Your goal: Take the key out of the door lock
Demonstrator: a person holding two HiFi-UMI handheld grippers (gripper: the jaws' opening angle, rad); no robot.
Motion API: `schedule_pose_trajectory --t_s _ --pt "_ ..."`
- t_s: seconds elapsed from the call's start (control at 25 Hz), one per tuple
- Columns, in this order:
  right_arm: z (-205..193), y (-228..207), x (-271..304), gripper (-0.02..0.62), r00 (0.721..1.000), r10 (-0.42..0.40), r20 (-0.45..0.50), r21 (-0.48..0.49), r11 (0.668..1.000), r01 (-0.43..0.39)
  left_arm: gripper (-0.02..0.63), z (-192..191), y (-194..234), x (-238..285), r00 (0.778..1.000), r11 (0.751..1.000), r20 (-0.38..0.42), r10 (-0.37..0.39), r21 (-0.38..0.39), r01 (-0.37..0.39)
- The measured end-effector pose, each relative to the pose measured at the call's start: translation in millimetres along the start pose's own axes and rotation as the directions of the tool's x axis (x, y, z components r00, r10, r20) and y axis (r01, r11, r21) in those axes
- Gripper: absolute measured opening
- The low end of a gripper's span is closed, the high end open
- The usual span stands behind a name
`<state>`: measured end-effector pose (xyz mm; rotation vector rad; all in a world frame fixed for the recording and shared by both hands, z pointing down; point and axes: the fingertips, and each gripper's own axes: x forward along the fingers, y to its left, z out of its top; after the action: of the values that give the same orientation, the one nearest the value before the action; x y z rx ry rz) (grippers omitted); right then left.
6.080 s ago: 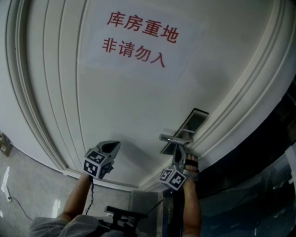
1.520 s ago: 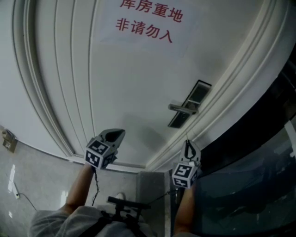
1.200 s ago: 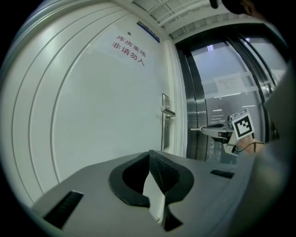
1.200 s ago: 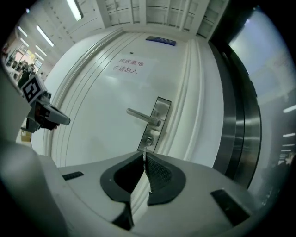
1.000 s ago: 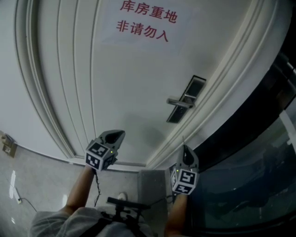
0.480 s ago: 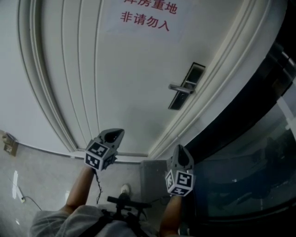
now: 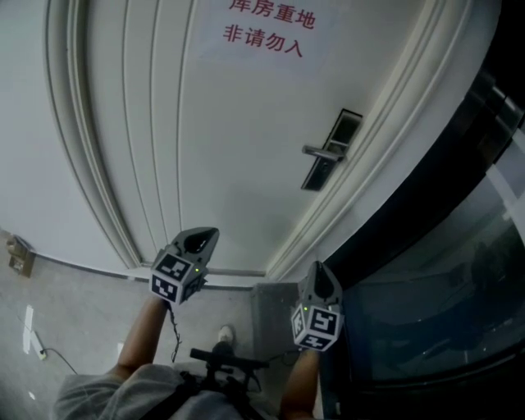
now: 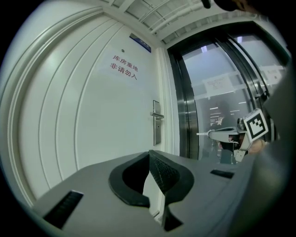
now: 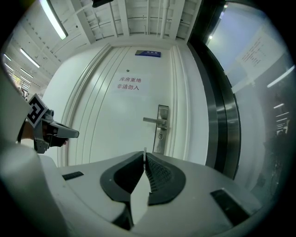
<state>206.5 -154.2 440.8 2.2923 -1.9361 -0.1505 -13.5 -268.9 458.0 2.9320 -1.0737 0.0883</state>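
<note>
The white door's steel lock plate (image 7: 330,150) with its lever handle (image 7: 318,152) stands well ahead of both grippers. The keyhole (image 9: 160,136) under the handle has nothing in it. My right gripper (image 9: 144,154) is shut, and a thin metal sliver, the key (image 9: 144,150), pokes up between its pads. In the head view this gripper (image 7: 318,272) hangs low by the door frame, far below the lock. My left gripper (image 8: 149,153) is shut with nothing in it and is held low at the left (image 7: 201,238).
A paper sign with red characters (image 7: 267,25) is stuck high on the door. Dark-framed glass panels (image 7: 435,271) run along the right of the door. A small wall box (image 7: 18,256) sits low at the left. The person's shoe (image 7: 223,335) shows on the grey floor.
The right gripper has come away from the lock and dropped back and down with the key. The door and lock now sit farther off. The left gripper has barely moved.
</note>
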Motion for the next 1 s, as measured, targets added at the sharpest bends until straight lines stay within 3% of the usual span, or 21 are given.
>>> schedule_pose_trajectory --t_s 1.0 --pt "-5.4 4.1 -5.3 0.021 1.000 0.023 -0.005 0.001 1.000 -0.023 -0.008 1.4 -6.4 -3.7 1.000 1.000 0.003 -0.001 0.006 0.001"
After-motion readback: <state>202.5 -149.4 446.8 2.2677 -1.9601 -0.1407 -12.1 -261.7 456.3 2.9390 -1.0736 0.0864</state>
